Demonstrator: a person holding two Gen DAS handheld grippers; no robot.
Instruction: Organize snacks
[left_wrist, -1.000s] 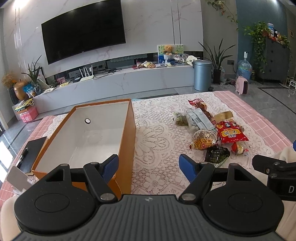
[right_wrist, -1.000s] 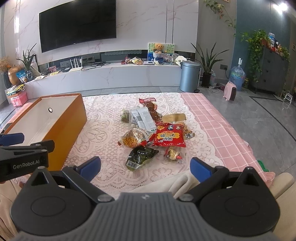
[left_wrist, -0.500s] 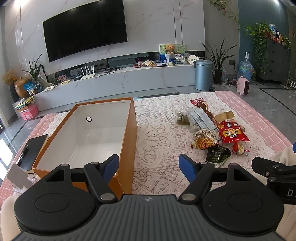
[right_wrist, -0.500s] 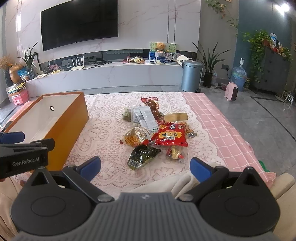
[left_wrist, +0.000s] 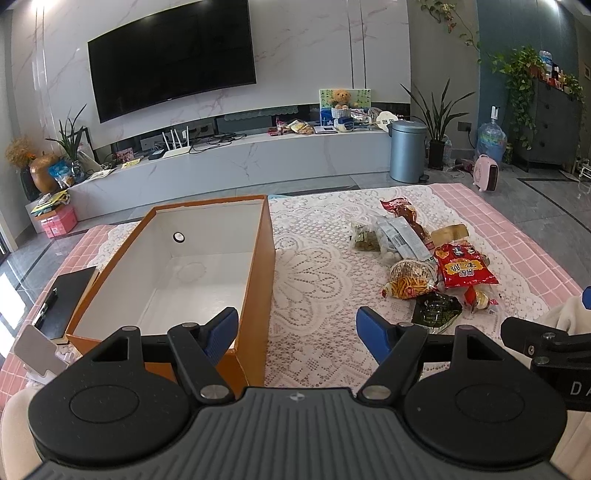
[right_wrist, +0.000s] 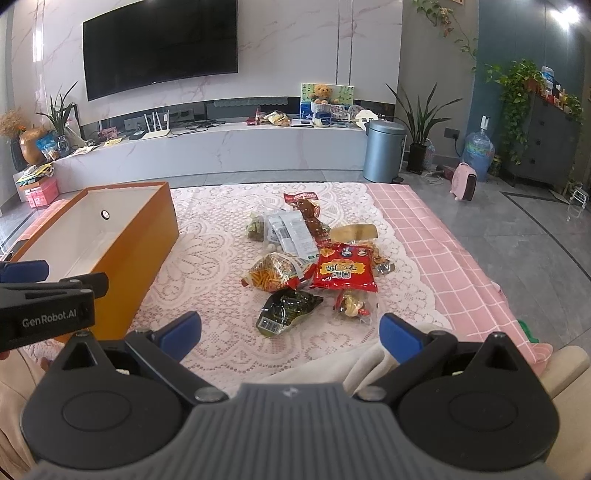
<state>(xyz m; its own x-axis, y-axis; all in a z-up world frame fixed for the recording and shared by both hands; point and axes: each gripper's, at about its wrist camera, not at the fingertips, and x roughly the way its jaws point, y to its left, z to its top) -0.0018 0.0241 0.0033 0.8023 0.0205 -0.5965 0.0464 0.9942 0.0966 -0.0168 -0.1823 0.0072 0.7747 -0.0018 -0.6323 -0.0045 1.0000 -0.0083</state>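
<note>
An orange box (left_wrist: 258, 266) (right_wrist: 147, 236) with a white, empty inside stands on the lace cloth at the left. Several snack packets lie in a heap to its right: a red bag (right_wrist: 345, 271) (left_wrist: 463, 267), an orange-stick bag (right_wrist: 275, 275) (left_wrist: 410, 282), a dark green packet (right_wrist: 288, 308) (left_wrist: 437, 308), a white packet (right_wrist: 291, 232) and a brown sausage pack (right_wrist: 308, 214). My left gripper (left_wrist: 297, 325) hangs open over the box's near right corner. My right gripper (right_wrist: 290, 330) is open just short of the dark green packet. Both hold nothing.
A black clipboard (left_wrist: 68, 291) and a phone (left_wrist: 37, 354) lie left of the box. The pink checked cloth (right_wrist: 443, 243) covers the table's right side. Beyond are a TV (right_wrist: 159, 44), a white media bench (right_wrist: 221, 147) and a grey bin (right_wrist: 384, 151).
Both views have shifted slightly, with the box and snacks sitting a little lower and nearer. Both grippers stay open and nothing has been taken hold of.
</note>
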